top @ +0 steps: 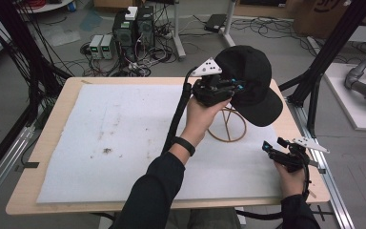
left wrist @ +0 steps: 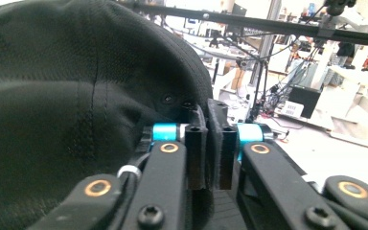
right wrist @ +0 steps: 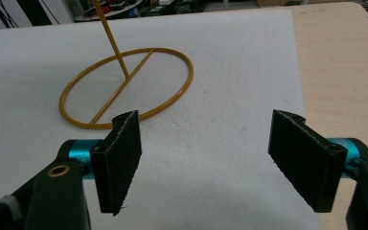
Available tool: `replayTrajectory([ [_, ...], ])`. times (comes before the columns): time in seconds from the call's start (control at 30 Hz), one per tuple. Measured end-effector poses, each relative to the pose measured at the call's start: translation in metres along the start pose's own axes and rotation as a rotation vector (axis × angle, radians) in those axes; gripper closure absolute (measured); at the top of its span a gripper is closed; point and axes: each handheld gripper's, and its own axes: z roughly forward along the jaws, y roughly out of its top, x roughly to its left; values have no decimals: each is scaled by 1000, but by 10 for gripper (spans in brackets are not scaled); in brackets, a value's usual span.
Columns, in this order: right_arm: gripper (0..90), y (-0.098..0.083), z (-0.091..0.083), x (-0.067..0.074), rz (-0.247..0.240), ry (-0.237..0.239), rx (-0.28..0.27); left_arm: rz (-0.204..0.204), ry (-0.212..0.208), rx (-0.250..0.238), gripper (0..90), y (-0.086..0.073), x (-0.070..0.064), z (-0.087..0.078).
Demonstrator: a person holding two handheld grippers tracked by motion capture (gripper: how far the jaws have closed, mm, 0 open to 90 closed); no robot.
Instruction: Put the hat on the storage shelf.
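The left gripper (top: 231,88) pinches the black cap (top: 248,76) by its edge, holding it above the yellow wire stand (top: 226,128), apparently to hang it, while the right gripper (top: 279,148) waits wide open nearby.

Cap (left wrist: 76,96): cut off by my left claw view's top, left and bottom edges; its brim is out of frame there.
Stand (top: 227,125): I see its upper part covered by the cap in the high view; in my right claw view the rod (right wrist: 111,38) runs off the top edge.
Left claw (top: 228,88): tips partly masked against the black cap in the high view.
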Motion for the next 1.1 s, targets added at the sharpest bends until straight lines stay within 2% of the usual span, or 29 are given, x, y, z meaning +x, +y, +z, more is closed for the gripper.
replayTrajectory([
  [0.07,268,0,-1,0,-2,-1,2,-22,20,5,798,-1,3,0],
  [0.1,268,0,-1,0,-2,-1,2,-34,26,2,734,-1,4,-1],
  [0.13,268,0,-1,0,-2,-1,2,-42,34,4,734,-2,6,-2],
  [0.23,268,0,-1,0,-2,-1,1,-40,70,23,685,-4,8,-6],
  [0.4,268,0,1,1,-10,4,8,-41,138,27,511,-14,11,-28],
  [0.5,268,0,2,3,-20,4,15,-14,166,28,445,-22,11,-48],
  [0.6,268,0,3,3,-27,7,23,-8,182,25,397,-32,11,-69],
  [0.67,268,0,3,3,-24,7,28,15,205,54,345,-39,11,-84],
  [0.8,268,0,4,4,-33,12,39,61,238,84,312,-55,7,-115],
  [0.97,268,1,5,7,-66,8,51,132,301,122,290,-73,-1,-145],
  [1.1,268,2,10,12,-88,18,54,137,331,123,290,-88,-4,-169],
])
